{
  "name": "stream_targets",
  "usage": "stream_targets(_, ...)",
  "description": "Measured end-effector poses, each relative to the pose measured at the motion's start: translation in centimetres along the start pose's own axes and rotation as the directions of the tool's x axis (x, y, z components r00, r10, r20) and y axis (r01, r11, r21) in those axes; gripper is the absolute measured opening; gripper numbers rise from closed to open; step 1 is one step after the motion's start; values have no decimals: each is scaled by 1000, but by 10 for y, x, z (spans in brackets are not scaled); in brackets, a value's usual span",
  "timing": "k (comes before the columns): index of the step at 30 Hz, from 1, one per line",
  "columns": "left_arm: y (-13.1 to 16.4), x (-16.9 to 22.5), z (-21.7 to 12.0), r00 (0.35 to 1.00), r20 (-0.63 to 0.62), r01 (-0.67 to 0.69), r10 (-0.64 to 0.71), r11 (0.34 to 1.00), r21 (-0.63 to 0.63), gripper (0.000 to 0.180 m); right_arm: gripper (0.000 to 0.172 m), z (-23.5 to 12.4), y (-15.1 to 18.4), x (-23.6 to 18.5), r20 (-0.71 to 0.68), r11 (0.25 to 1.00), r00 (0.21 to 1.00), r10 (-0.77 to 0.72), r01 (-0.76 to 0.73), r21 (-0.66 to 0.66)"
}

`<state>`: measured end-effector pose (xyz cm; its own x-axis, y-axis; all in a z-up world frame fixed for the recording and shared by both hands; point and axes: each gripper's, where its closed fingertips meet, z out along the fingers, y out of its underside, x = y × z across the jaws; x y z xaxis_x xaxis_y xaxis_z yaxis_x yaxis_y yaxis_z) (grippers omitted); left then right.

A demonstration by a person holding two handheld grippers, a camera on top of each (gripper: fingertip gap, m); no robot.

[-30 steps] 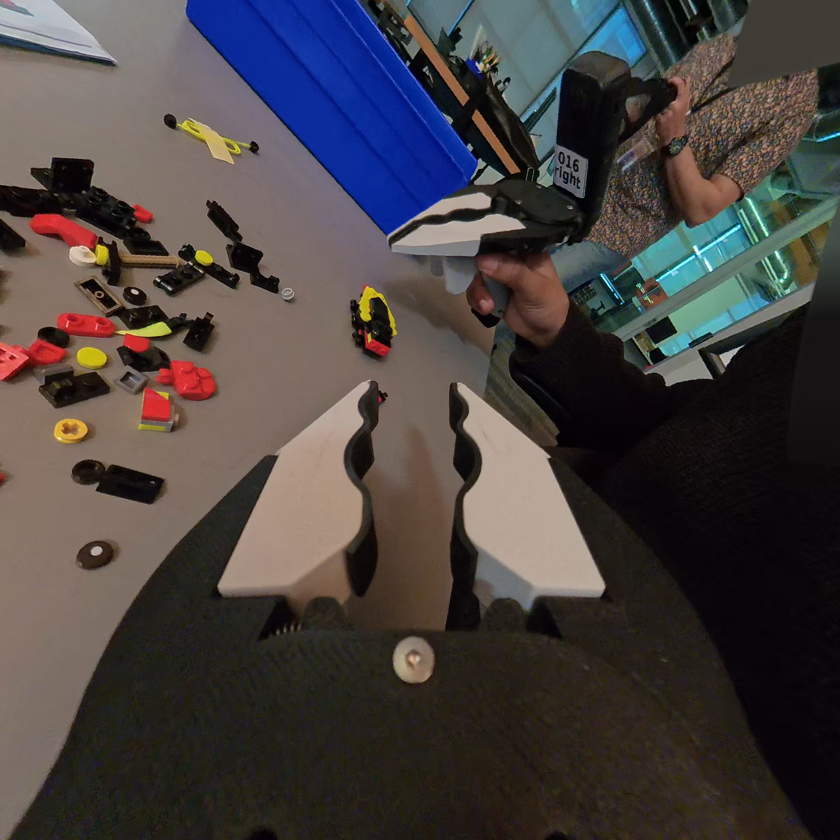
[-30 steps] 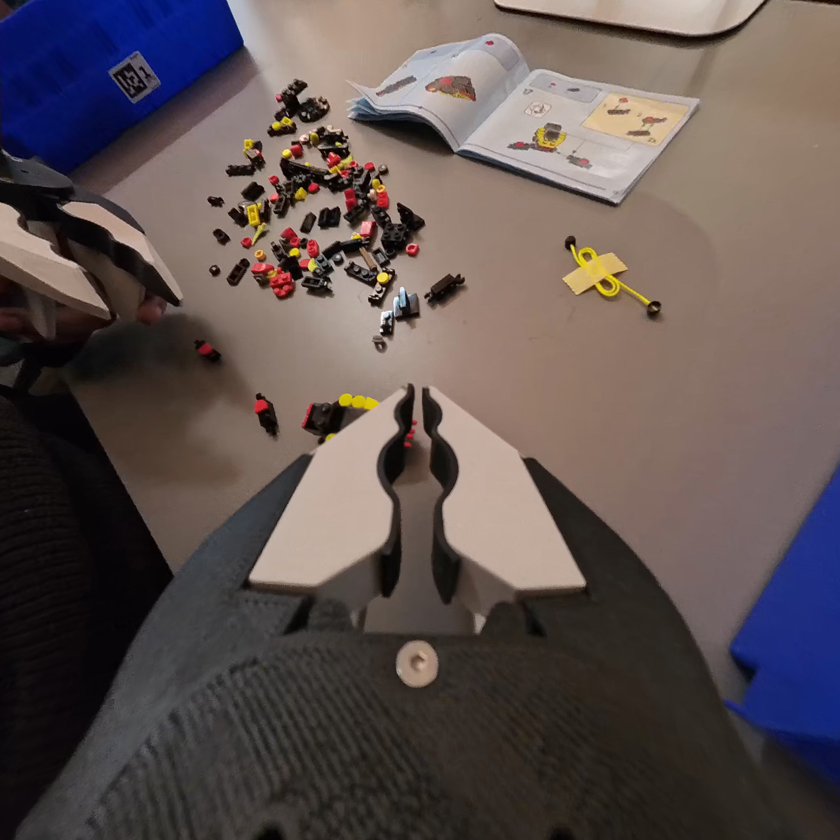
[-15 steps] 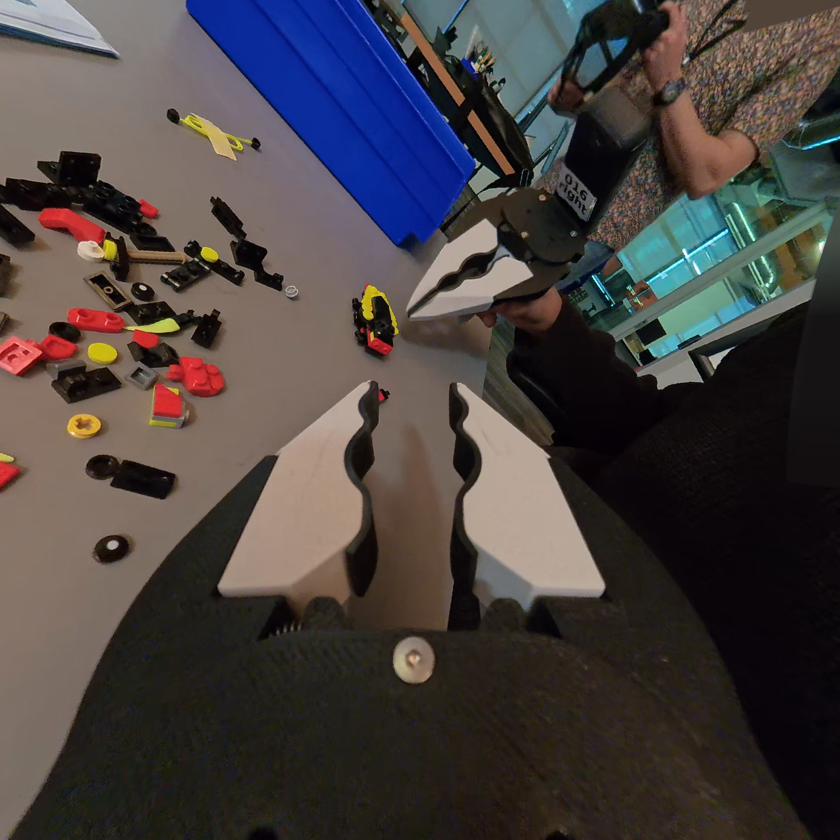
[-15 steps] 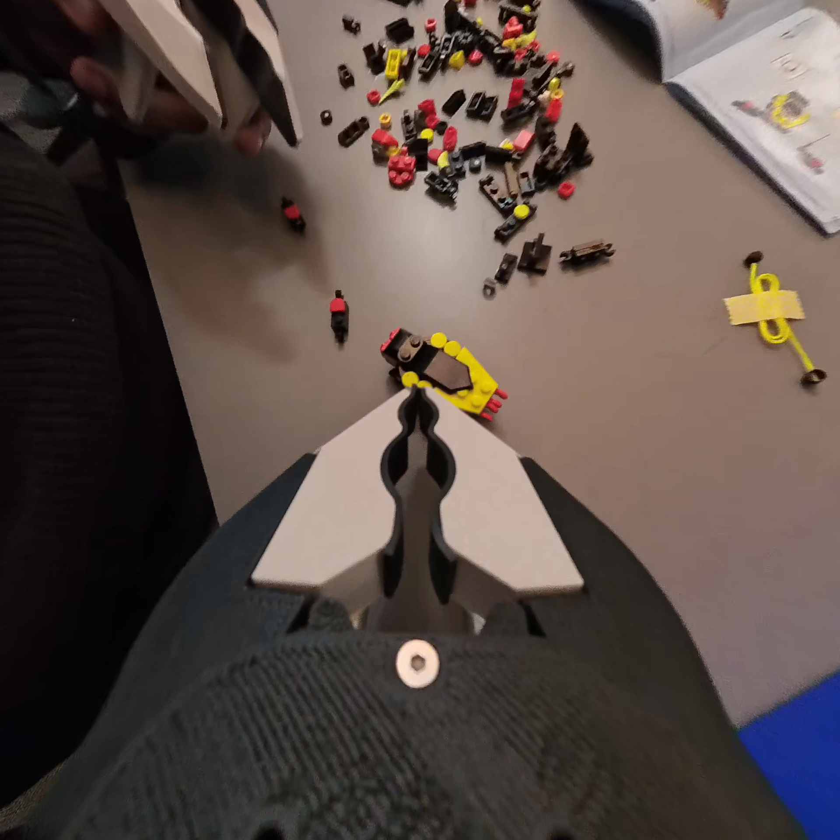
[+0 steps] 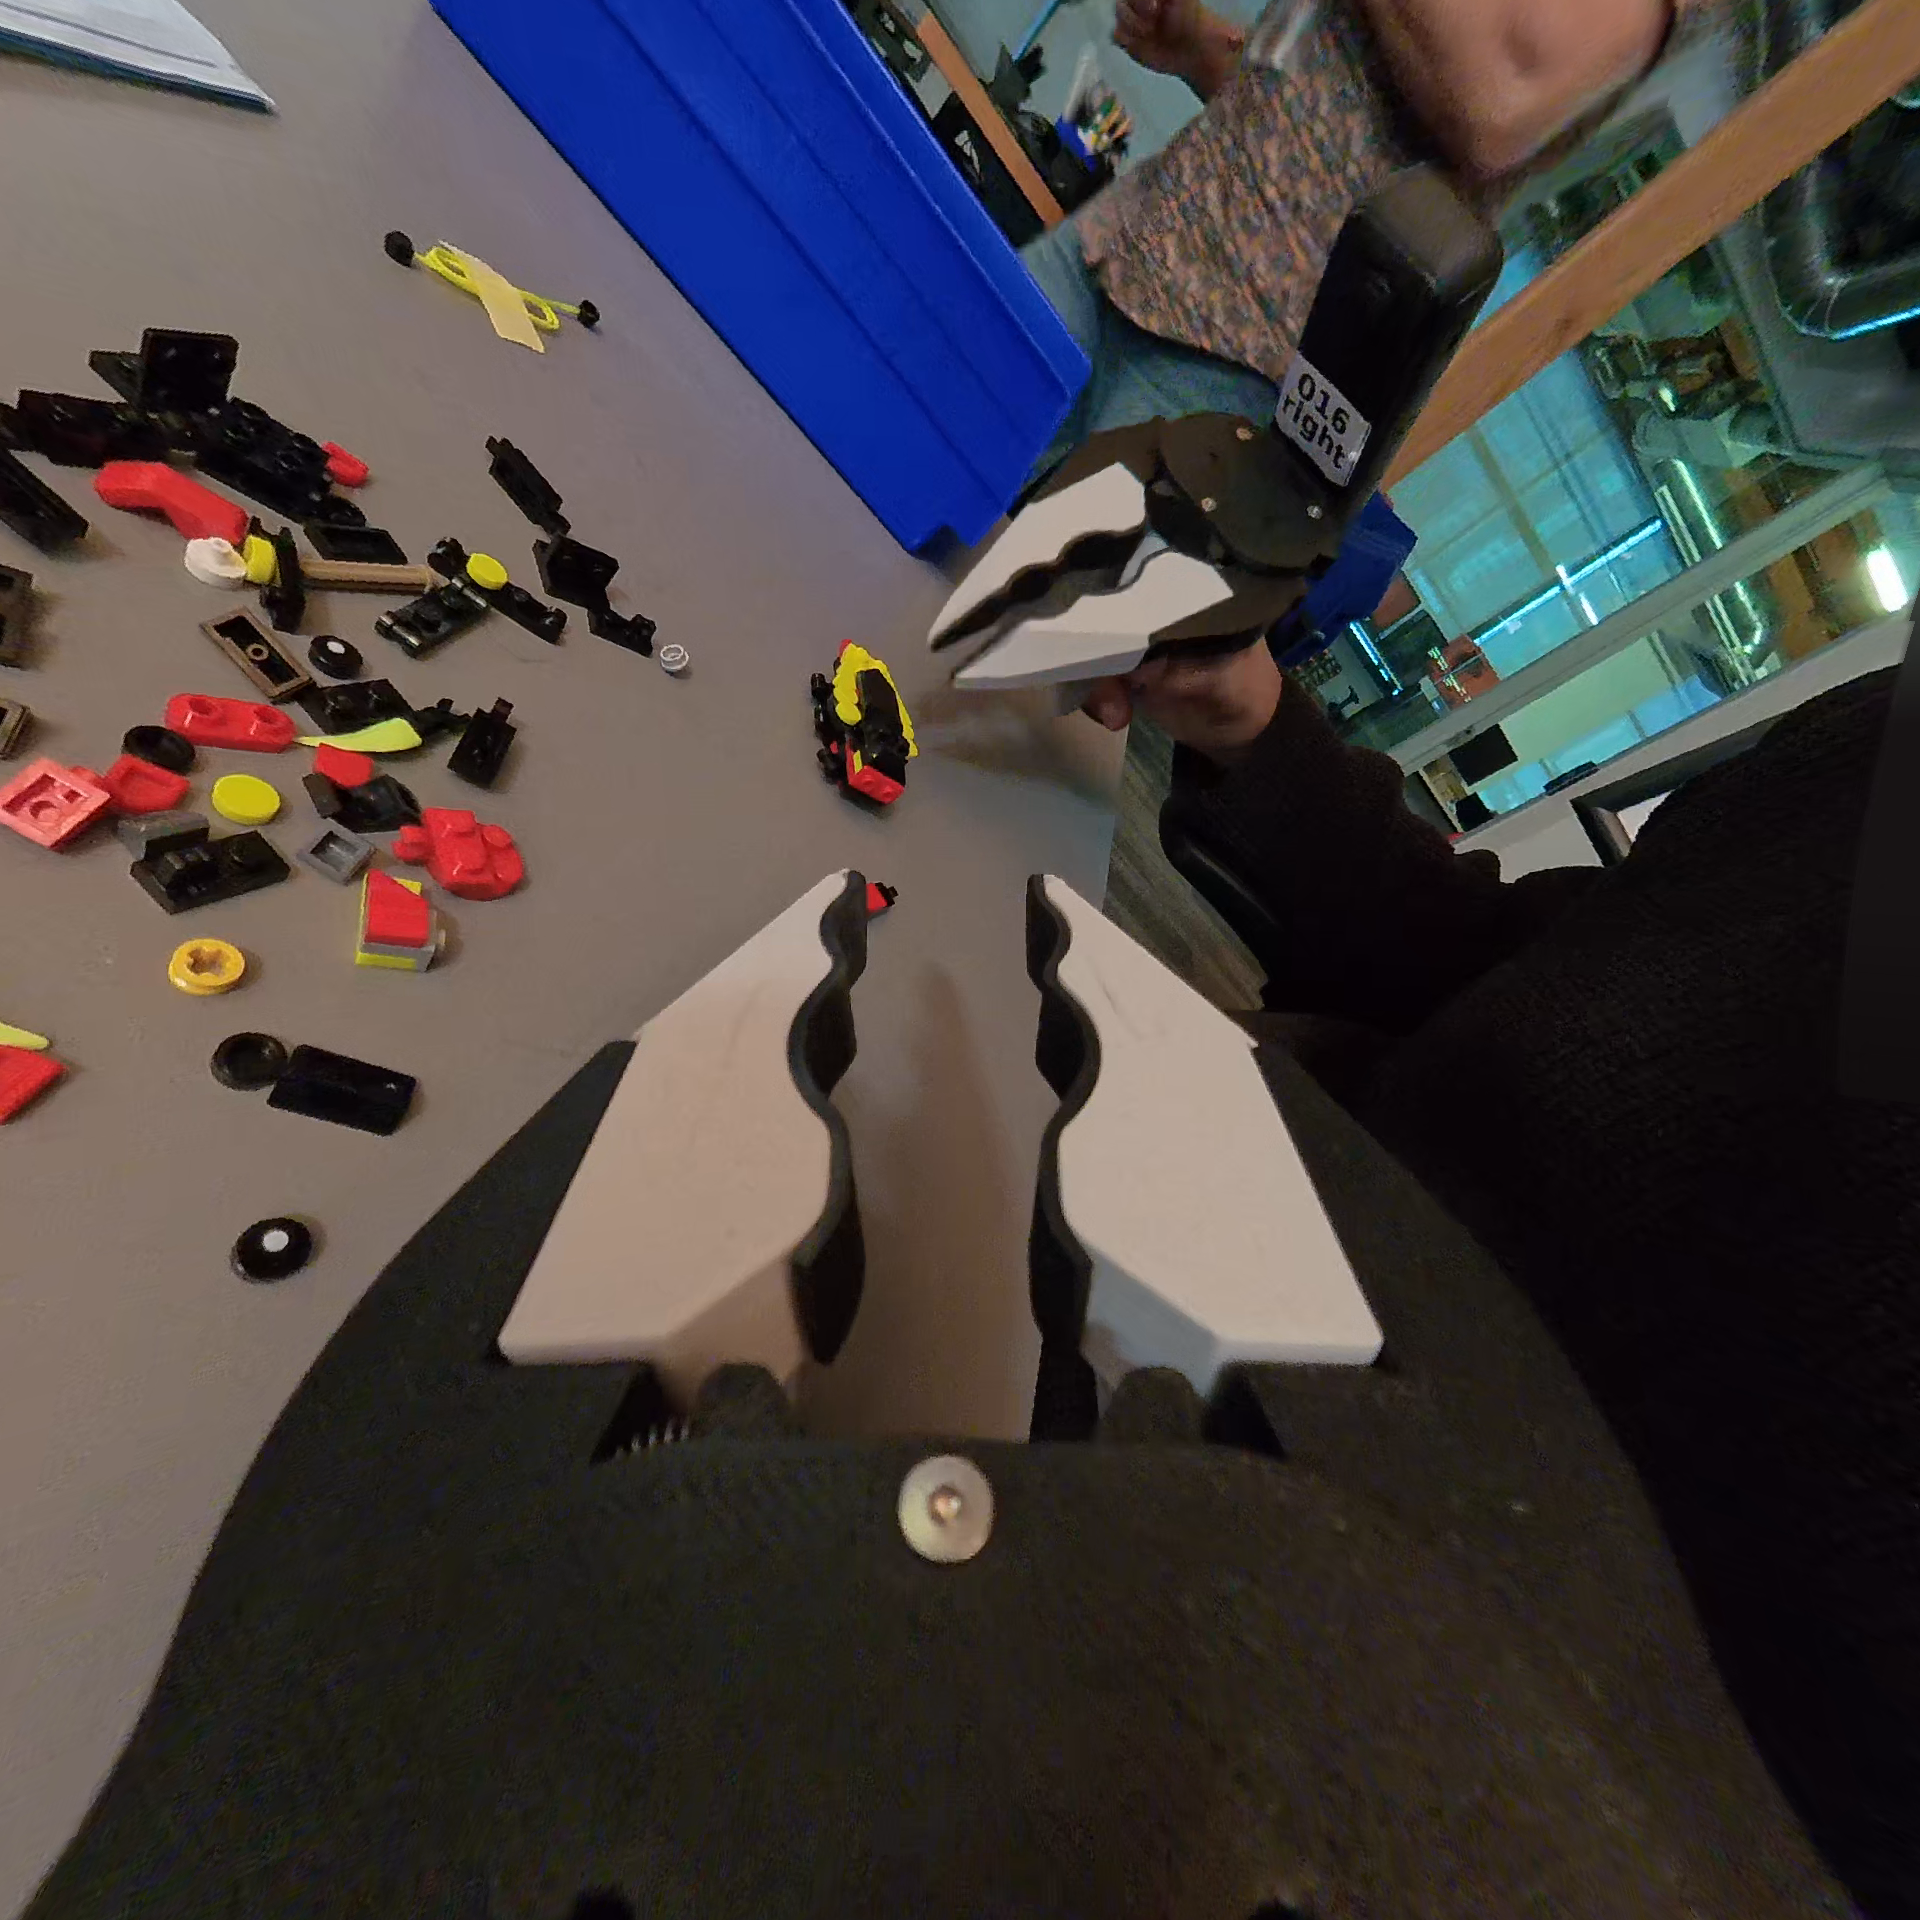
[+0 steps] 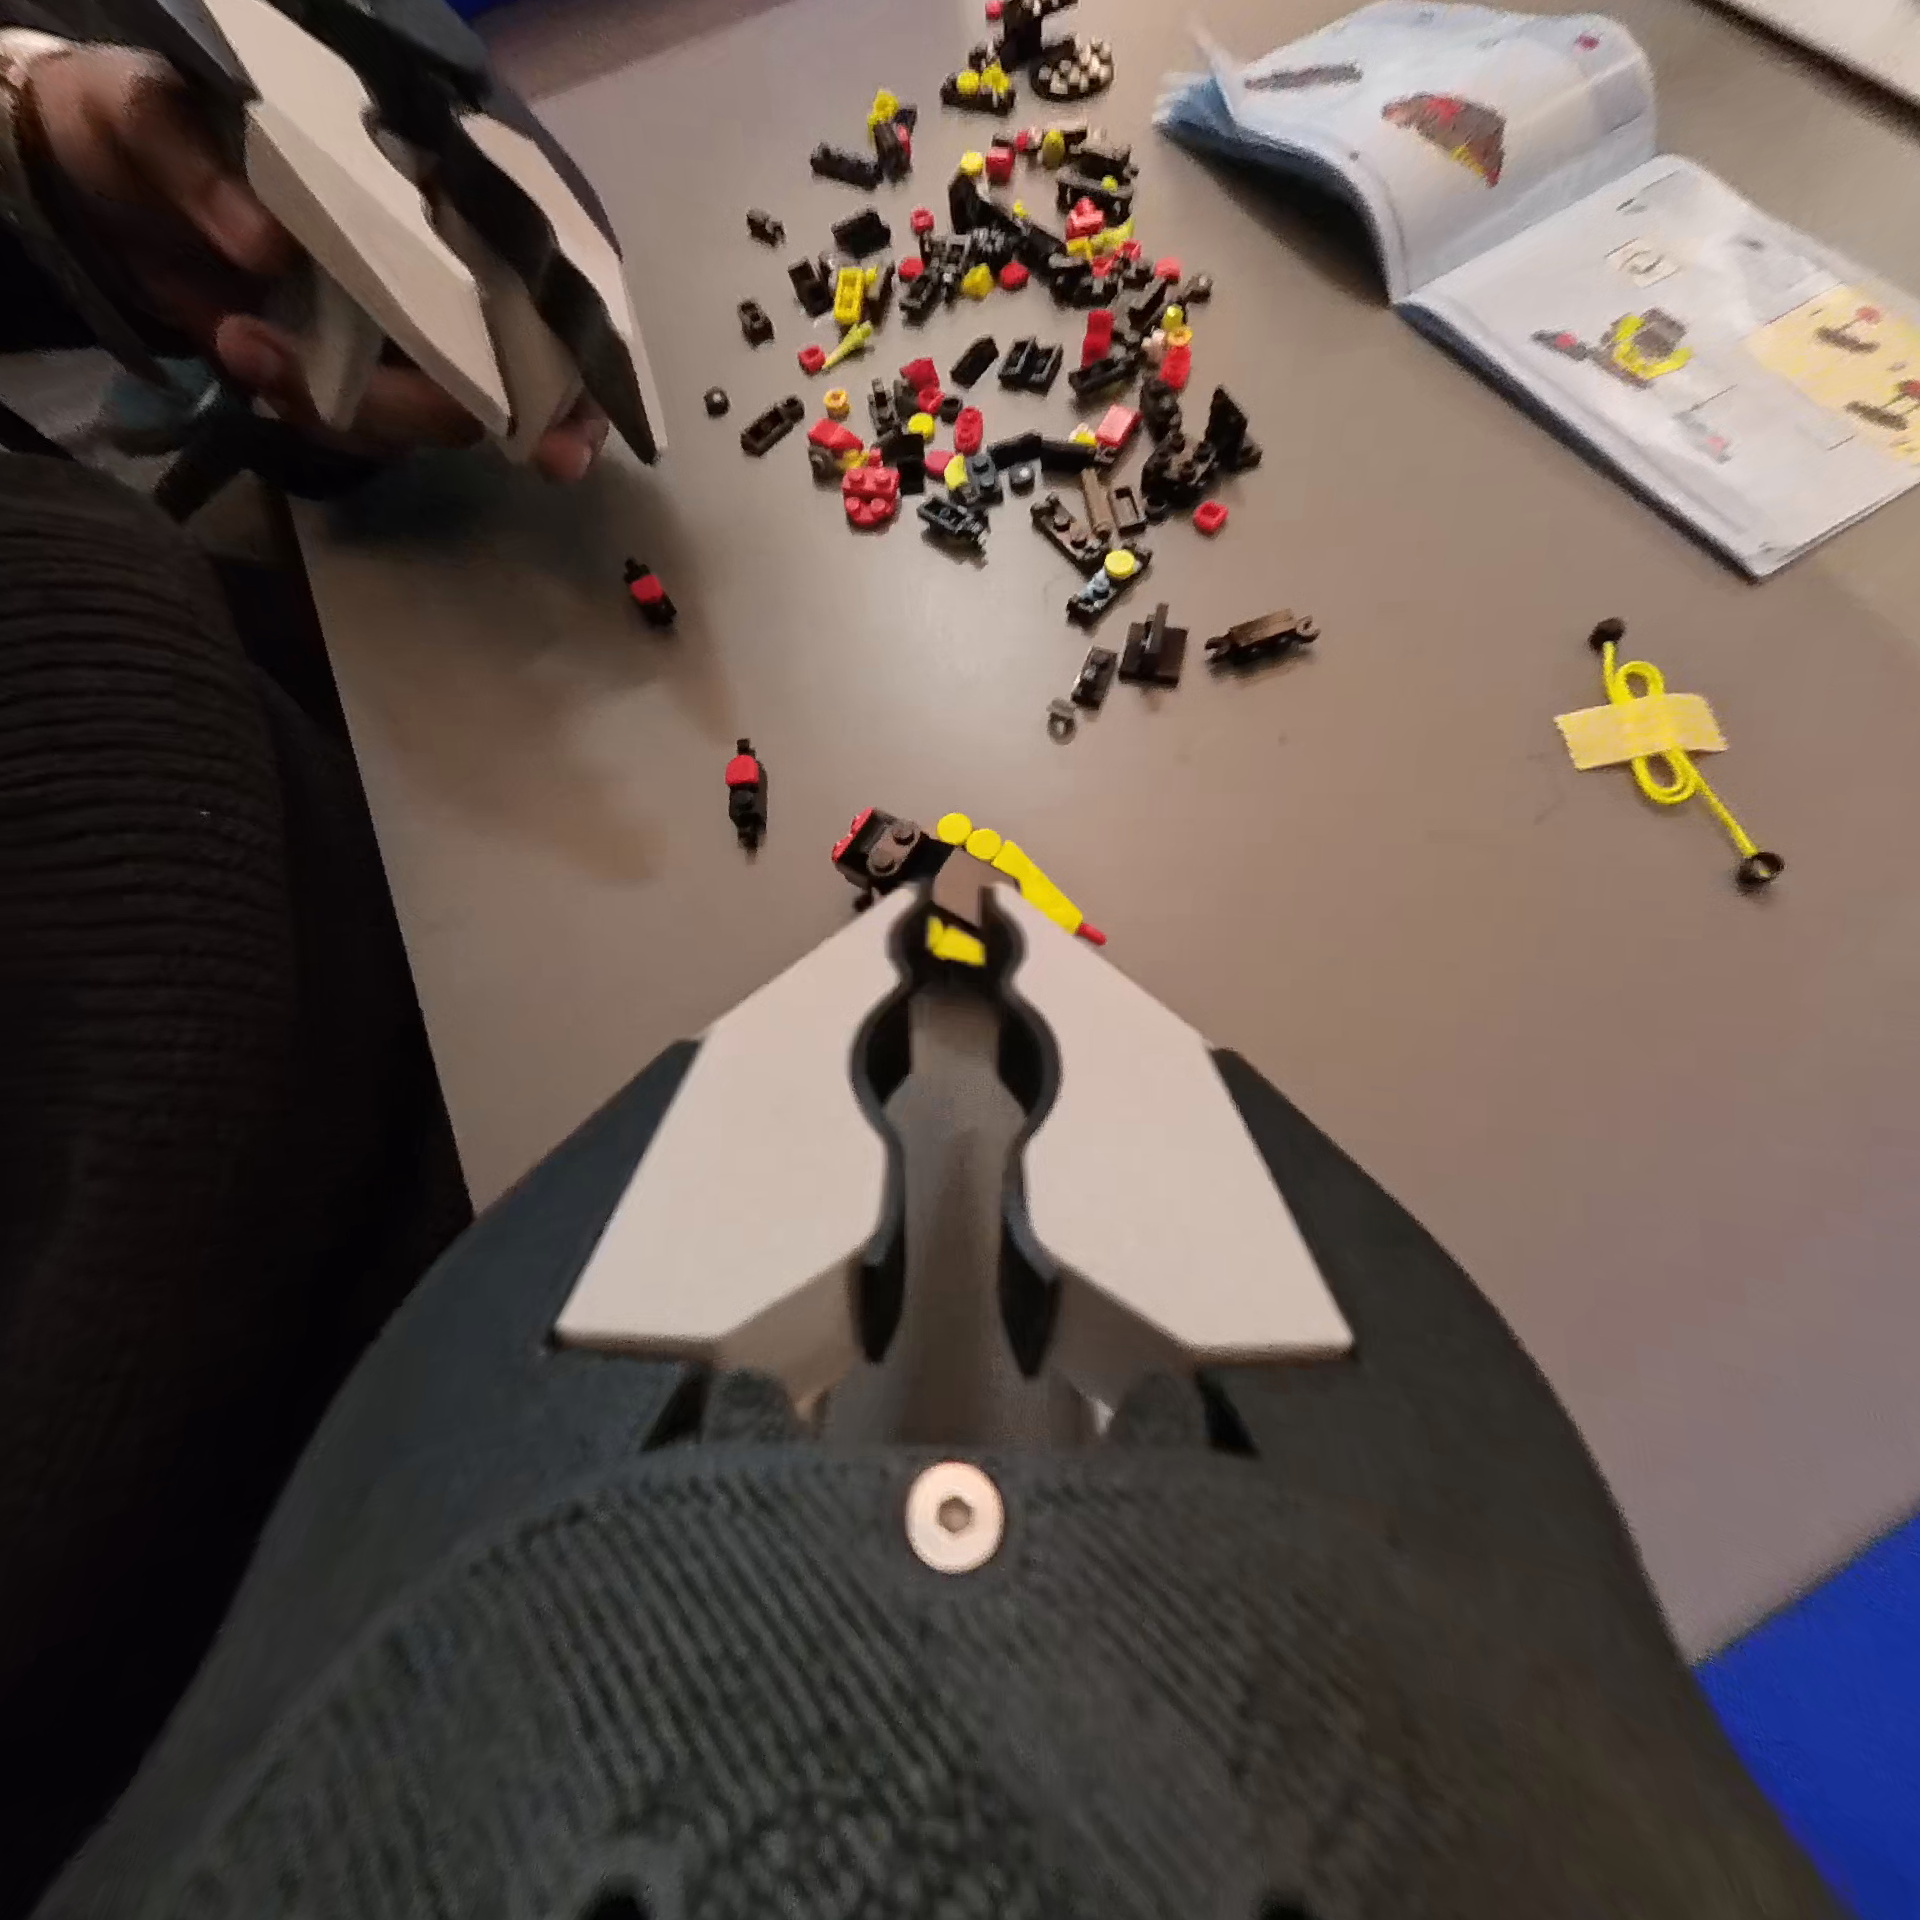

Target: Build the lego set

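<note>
Scanning L to R across the left wrist view: loose bricks [image 5: 260,675] in blk/red/yel are scattered over the grey table [image 5: 675,468]. A yel cord w/ tape strip [image 5: 488,296] lies apart beyond them. A blue bin [image 5: 790,239] stands at the far side. The booklet [image 5: 125,42] is just in shot at the top L corner.

Left gripper [image 5: 945,883]: fingers well apart, bare table showing between the pads, nothing gripped. A small red/blk piece [image 5: 881,896] lies on the table just beyond the L fingertip; contact can't be told.

Further R, a small blk/yel/red build [image 5: 862,727] rests on the table near the table edge.

Right gripper [image 5: 943,649]: held in a hand, hovering just above and R of the build, clear of it. Tips only narrowly parted, nothing clamped.

Right wrist view, same order: the left gripper shows at upper L, blurred. Two red/blk pieces [image 6: 746,790] lie on the table. The build sits directly past the right gripper's tips, part of it seen through the narrow slot between them. The brick pile is beyond, w/ booklet and cord to the R.
</note>
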<state>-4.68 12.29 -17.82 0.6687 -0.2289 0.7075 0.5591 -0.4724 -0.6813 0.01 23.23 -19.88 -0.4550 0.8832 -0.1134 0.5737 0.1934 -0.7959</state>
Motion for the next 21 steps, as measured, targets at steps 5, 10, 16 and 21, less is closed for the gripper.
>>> stream_targets(5, 1, 0, 0, 1000, 0, 0, 0, 1000, -4, 28, 50, 5, -4, -1, -20, 999, 999, -45, 46, 17)
stream_targets(10, 1, 0, 1, 1000, -1, 0, 0, 1000, -7, 28, 69, 15, 5, 5, -99, 992, 988, -122, 118, -54)
stream_targets(16, 2, 0, 1, 1000, -2, 0, 0, 1000, -10, 28, 74, 27, 12, 2, -122, 973, 971, -207, 192, -125)
stream_targets(21, 3, 0, 1, 1000, -2, -2, 2, 1000, -14, 28, 63, 31, 16, -1, -121, 961, 961, -249, 230, -153)
